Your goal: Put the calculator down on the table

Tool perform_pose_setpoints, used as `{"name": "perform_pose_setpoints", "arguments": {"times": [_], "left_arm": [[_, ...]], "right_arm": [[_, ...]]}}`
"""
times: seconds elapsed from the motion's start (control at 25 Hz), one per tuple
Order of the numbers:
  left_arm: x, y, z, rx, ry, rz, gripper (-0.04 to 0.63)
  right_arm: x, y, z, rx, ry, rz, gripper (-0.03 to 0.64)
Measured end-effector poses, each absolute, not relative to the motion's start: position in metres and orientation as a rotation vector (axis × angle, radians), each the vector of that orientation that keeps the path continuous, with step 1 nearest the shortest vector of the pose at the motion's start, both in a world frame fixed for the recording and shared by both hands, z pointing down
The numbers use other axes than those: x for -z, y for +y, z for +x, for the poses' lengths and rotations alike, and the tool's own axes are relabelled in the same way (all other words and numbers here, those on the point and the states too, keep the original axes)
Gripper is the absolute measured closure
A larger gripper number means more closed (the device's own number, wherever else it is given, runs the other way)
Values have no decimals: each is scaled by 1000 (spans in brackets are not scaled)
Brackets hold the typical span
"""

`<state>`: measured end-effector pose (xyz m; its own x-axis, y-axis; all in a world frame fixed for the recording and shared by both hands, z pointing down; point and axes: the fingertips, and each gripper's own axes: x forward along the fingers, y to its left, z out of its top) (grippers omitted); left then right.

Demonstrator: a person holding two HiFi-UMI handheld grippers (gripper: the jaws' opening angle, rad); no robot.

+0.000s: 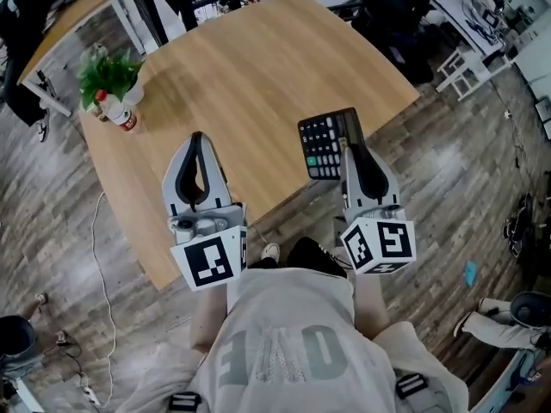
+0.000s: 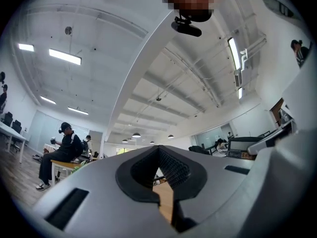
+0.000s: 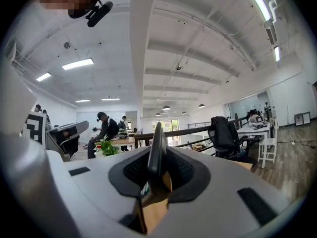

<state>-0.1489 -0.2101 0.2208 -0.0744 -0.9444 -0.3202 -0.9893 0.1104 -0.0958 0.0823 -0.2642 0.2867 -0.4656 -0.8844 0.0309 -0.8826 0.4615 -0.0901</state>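
Note:
A black calculator (image 1: 323, 144) with rows of keys hangs over the near edge of the wooden table (image 1: 258, 67). My right gripper (image 1: 351, 151) is shut on its near right side. In the right gripper view the calculator (image 3: 157, 148) stands edge-on between the dark pads. My left gripper (image 1: 197, 140) hovers over the table's near left part, apart from the calculator. Its jaws meet at the tips with nothing between them, and in the left gripper view the left gripper (image 2: 159, 155) shows only a sliver of table through the gap behind the tips.
A potted green plant (image 1: 108, 74) and a small bottle with a red label (image 1: 118, 112) stand at the table's left edge. A chair draped with dark cloth (image 1: 392, 15) is beyond the far right corner. A white cable (image 1: 96, 256) lies on the wood floor.

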Motion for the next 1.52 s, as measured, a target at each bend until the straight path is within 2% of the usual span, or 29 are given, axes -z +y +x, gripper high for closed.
{"name": "perform_pose_setpoints", "arguments": {"times": [0.56,0.88,1.24,1.52], "left_arm": [[-227,-259,-217,-139,2456,-1409,586],[-222,-281,-210,-76,2608,-1094,586],[-228,-309,-179,-19,2667,-970,586],[-236,-323,-164,55,2711,-929,586]], "right_arm": [[-263,-417,-20,27,2993,-979,535],[-257,-488,-45,-31,3144,-556,535],[-255,-515,-66,-260,3235,-32,535],[-283,-522,-79,-165,3307,353,537]]}}
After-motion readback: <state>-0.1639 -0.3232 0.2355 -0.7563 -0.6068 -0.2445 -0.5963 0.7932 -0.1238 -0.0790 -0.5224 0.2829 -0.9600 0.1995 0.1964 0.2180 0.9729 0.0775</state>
